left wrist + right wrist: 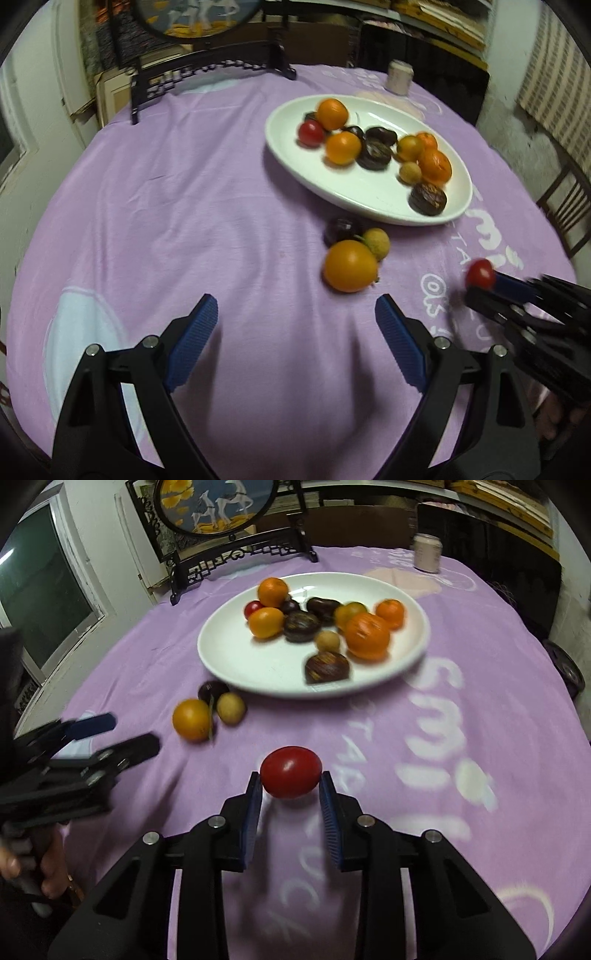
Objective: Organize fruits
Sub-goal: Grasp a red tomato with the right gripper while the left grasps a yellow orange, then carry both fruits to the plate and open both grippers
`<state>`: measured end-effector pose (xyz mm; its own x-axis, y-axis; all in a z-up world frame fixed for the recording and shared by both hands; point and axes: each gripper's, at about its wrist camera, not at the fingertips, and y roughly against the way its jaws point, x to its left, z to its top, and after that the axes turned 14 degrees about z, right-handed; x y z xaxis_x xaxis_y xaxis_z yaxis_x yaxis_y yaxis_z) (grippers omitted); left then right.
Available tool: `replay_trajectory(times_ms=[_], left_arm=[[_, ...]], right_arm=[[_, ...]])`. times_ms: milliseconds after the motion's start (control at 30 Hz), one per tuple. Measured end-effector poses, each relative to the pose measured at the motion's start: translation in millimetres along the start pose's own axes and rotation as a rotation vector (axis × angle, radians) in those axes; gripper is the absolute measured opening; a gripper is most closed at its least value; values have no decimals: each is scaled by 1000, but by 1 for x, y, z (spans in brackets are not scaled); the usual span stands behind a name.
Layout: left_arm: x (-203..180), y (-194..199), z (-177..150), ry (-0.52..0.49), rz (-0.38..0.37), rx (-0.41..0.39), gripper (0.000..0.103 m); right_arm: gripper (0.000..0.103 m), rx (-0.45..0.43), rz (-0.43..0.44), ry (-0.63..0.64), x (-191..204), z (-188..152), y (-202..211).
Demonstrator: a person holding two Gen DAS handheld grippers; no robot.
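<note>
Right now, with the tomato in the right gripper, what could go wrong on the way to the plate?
1. The cherry tomato sits only at the right gripper tips; it may slip out.
2. The white plate is crowded; a drop could knock fruit rolling.
3. The open left gripper hangs near the loose orange; it could nudge it.

Glossy white plate (pixel 236 664) on soft, matt purple cloth (pixel 480 738); ribbed blue fingers (pixel 192 343).
</note>
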<state>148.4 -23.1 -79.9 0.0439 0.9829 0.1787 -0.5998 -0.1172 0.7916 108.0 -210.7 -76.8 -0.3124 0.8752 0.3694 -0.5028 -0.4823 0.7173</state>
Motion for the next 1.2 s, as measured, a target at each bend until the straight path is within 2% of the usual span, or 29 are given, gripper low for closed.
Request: replay_trajectory(times_ms=[133, 333, 433, 533, 600, 633, 733, 1033, 1200], left_arm=[[-18, -13, 6, -53, 68, 5, 89], [-32, -22, 14, -86, 42, 25, 86], [-34, -27, 17, -80, -9, 50, 74], [-33, -31, 21, -65, -43, 56, 69], [-32, -36, 23, -55, -73, 68, 60], [-31, -38, 23, -52, -85, 78, 50], [-31, -33, 22, -58, -86, 50, 39], [-13, -7, 8, -15, -139, 27, 39], [-13, 7, -3, -39, -140, 15, 39]], right_arm=[[32, -20, 9, -22, -9, -14, 20], [32, -43, 25, -45, -21, -15, 31], [32, -44, 31, -47, -22, -15, 32], [32, -41, 34, -46, -22, -15, 33], [32, -40, 32, -46, -22, -15, 32], [32, -39, 33, -45, -22, -15, 32], [32, -38, 34, -42, -21, -14, 32], [32, -35, 36, -27, -11, -12, 30], [32, -21, 47, -20, -5, -12, 25]])
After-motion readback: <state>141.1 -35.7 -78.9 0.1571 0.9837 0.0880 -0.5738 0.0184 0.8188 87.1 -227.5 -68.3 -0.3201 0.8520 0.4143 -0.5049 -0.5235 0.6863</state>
